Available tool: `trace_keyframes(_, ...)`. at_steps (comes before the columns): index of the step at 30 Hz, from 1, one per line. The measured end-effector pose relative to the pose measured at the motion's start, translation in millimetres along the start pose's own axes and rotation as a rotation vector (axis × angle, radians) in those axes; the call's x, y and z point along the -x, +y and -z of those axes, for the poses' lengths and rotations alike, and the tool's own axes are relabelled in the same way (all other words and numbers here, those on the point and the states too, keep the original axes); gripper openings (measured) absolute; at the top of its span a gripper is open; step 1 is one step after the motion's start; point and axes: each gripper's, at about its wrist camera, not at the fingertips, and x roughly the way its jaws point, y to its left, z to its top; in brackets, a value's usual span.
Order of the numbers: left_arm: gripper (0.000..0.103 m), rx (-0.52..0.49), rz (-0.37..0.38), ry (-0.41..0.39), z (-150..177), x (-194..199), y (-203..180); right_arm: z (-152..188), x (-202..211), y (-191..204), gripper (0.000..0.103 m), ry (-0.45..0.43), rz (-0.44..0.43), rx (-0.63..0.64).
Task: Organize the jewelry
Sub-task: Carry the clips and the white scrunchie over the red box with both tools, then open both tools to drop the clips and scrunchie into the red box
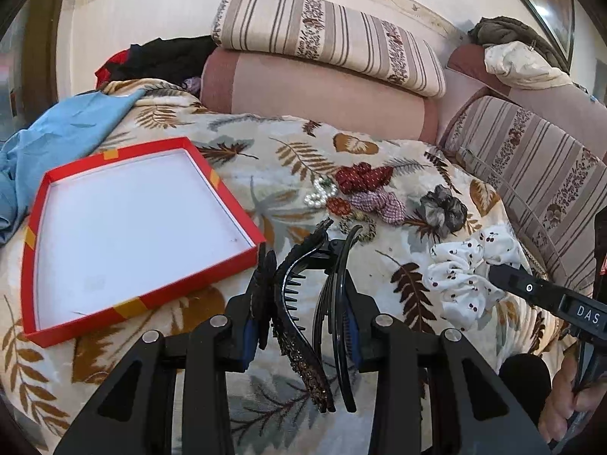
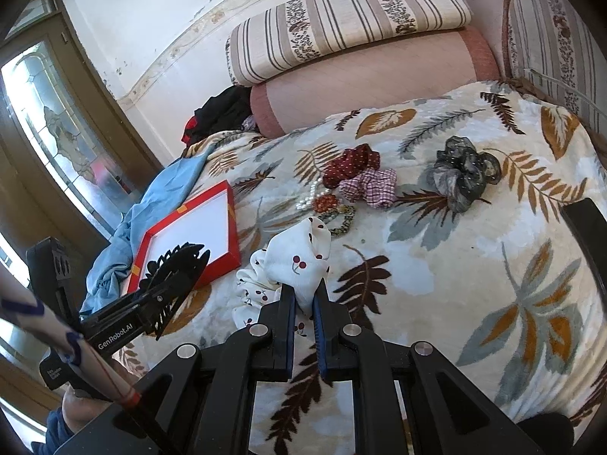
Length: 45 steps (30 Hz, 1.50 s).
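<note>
Our left gripper (image 1: pixel 303 265) is clamped on a black hair clip (image 1: pixel 299 303) just right of the red tray (image 1: pixel 235 261) — our right gripper (image 2: pixel 303 295) pinches the white cherry-print scrunchie (image 2: pixel 299 258), further right of the tray on the leaf-patterned blanket (image 2: pixel 474 284).

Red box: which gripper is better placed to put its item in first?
Probably the left. The left gripper holds the black hair clip right beside the red box. The right gripper pinches the white scrunchie farther from it.
</note>
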Motion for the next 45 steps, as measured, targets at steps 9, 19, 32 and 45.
trace_keyframes(9,0.035,0.057,-0.075,-0.033,-8,12,27,-14,-12,24,0.010,0.023,-0.026,0.029)
trace_keyframes(19,0.035,0.135,-0.121,-0.068,-17,22,69,-33,-37,69,0.010,0.052,-0.050,0.108)
trace_keyframes(32,0.035,0.249,-0.203,-0.072,-30,25,154,-56,-103,145,0.010,0.118,-0.092,0.222)
trace_keyframes(45,0.035,0.360,-0.315,0.018,-73,-21,238,-98,-215,202,0.011,0.181,-0.111,0.238)
